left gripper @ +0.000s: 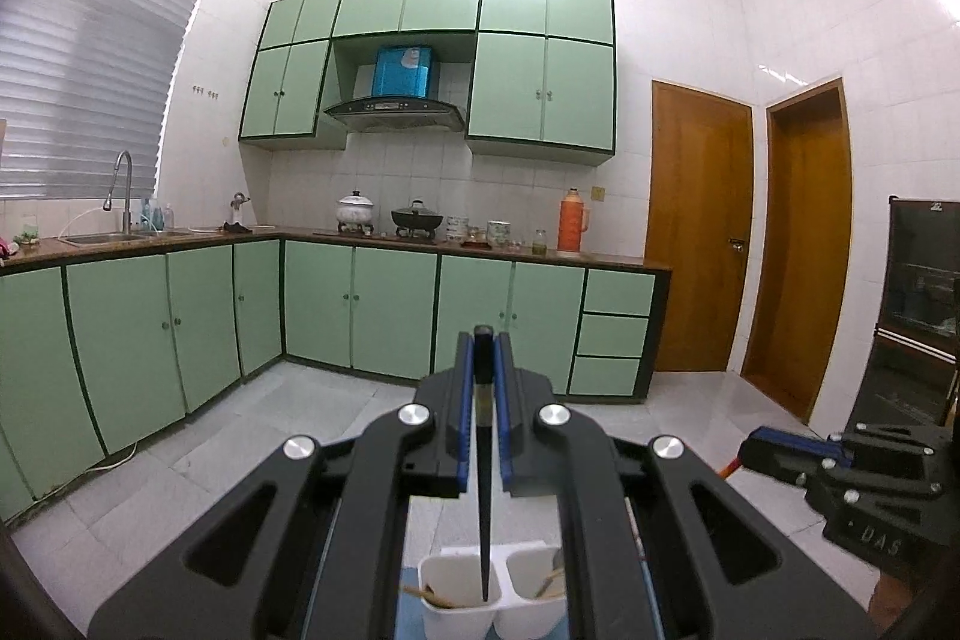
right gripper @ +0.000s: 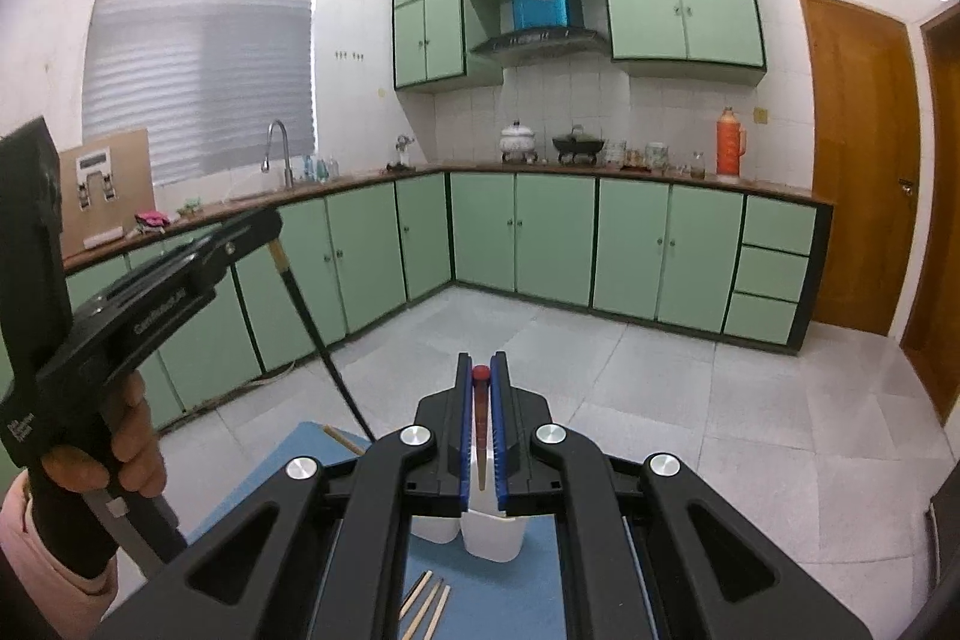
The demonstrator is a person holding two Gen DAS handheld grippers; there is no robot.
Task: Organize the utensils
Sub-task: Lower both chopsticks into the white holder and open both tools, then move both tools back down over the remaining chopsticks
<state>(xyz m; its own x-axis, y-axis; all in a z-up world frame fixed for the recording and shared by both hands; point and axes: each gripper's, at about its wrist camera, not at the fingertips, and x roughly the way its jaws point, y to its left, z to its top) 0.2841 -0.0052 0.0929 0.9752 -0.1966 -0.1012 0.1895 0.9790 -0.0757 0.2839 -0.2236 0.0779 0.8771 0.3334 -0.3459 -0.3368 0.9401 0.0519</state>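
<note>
The left tool (left gripper: 483, 340) is pinching a black chopstick (left gripper: 483, 508) near its upper end, its blue-lined fingers (left gripper: 462, 400) pressed against the stick from both sides; the chopstick hangs steeply downward, and its thin tip reaches into the left compartment of a white two-part holder (left gripper: 462, 613) standing below the tool; pale wooden sticks (left gripper: 420, 592) already lean inside that compartment, and more show in the right one; from the right wrist view the same left tool (right gripper: 264, 220) is seen at the left, gripped by the person's left hand (right gripper: 129, 454), with the black chopstick (right gripper: 324, 340) slanting down from it toward the holder. The right tool (right gripper: 481, 370) is clamped on a brown chopstick with a red top (right gripper: 480, 418), held upright between its blue pads (right gripper: 498, 436); the lower end of this stick points down at the white holder (right gripper: 489, 535), though whether it is inside a compartment cannot be told; the holder stands on a blue mat (right gripper: 288, 466) covering the surface; three loose wooden chopsticks (right gripper: 426, 604) lie on the mat just in front of the holder, and another wooden stick (right gripper: 343, 441) lies toward the mat's far edge; green cabinets (right gripper: 552, 235) line the walls of the kitchen beyond.
</note>
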